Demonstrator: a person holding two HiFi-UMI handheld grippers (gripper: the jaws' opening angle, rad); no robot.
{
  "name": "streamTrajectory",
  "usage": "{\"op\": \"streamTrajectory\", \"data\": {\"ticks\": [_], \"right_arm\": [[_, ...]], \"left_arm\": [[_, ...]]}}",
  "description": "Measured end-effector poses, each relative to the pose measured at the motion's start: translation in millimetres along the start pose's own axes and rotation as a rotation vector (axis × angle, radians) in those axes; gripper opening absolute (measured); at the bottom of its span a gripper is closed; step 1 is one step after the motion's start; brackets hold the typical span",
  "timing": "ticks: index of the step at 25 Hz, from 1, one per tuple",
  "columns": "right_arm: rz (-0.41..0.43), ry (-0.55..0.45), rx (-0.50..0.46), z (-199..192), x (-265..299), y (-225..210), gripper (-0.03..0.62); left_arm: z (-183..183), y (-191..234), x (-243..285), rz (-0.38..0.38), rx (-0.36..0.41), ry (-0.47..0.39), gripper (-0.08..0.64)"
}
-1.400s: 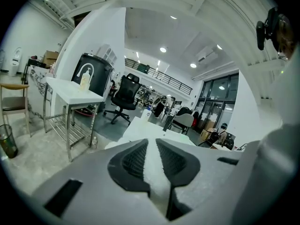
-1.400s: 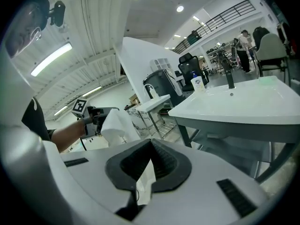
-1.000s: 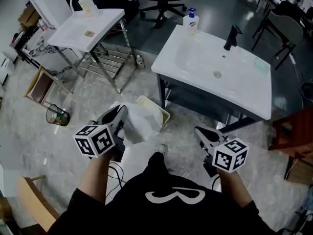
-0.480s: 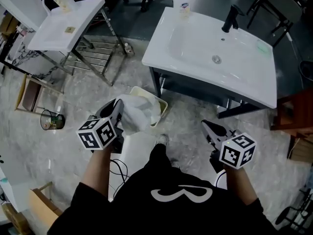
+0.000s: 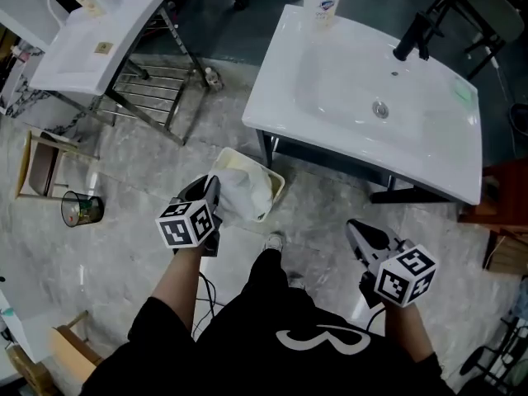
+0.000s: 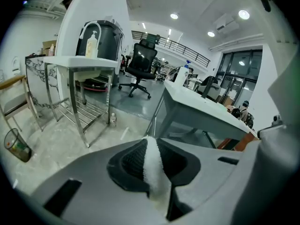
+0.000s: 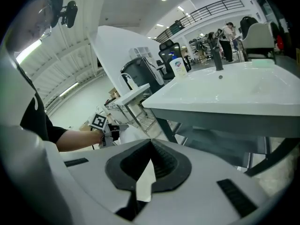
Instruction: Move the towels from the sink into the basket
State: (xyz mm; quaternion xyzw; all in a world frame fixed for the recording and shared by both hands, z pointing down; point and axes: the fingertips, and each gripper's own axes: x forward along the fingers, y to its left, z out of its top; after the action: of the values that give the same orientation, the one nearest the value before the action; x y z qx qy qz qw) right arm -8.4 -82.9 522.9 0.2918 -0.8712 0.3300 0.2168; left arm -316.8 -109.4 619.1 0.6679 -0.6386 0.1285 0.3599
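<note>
The left gripper [image 5: 211, 191] has edged nearer the basket [image 5: 277, 181], pinching a white towel [image 5: 244, 195]. The right gripper [image 5: 355, 228] has its jaws pressed together, empty.

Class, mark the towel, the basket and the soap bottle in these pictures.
towel [image 5: 244, 191], head view, on its bunched middle.
basket [image 5: 252, 165], head view, on its far rim.
soap bottle [image 5: 322, 5], head view, on its body.

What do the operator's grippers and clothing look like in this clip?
Both the left gripper and right gripper have dark jaws, black ribbed pads in pale grey housings, and a white cube with black square markers. The person wears a black short-sleeved top with a white emblem.
</note>
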Motion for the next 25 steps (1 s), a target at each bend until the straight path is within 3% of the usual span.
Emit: {"op": "streamTrajectory", "data": {"ticks": [14,16,20,25], "right_arm": [[0.049,0.127,-0.06,-17.3,54.5,-17.1,0.003],[0.06,0.123,-0.066,-16.0,62.0,-16.7,0.003],[0.151,0.081,-0.076,-8.0,75.9,-0.4,0.003],[0.203,0.076,-0.112,-5.6,85.3,11.3,0.003]], "left_arm": [[-99.6,83.1,137.0,0.116,-0.077,0.208,0.081],[-109.5,86.5,146.8,0.108,-0.072,0.226,0.113],[-121.3,88.7,154.6,0.083,-0.073,0.238,0.243],[-133.5,90.5,150.5,0.071,-0.119,0.236,0.281]]}}
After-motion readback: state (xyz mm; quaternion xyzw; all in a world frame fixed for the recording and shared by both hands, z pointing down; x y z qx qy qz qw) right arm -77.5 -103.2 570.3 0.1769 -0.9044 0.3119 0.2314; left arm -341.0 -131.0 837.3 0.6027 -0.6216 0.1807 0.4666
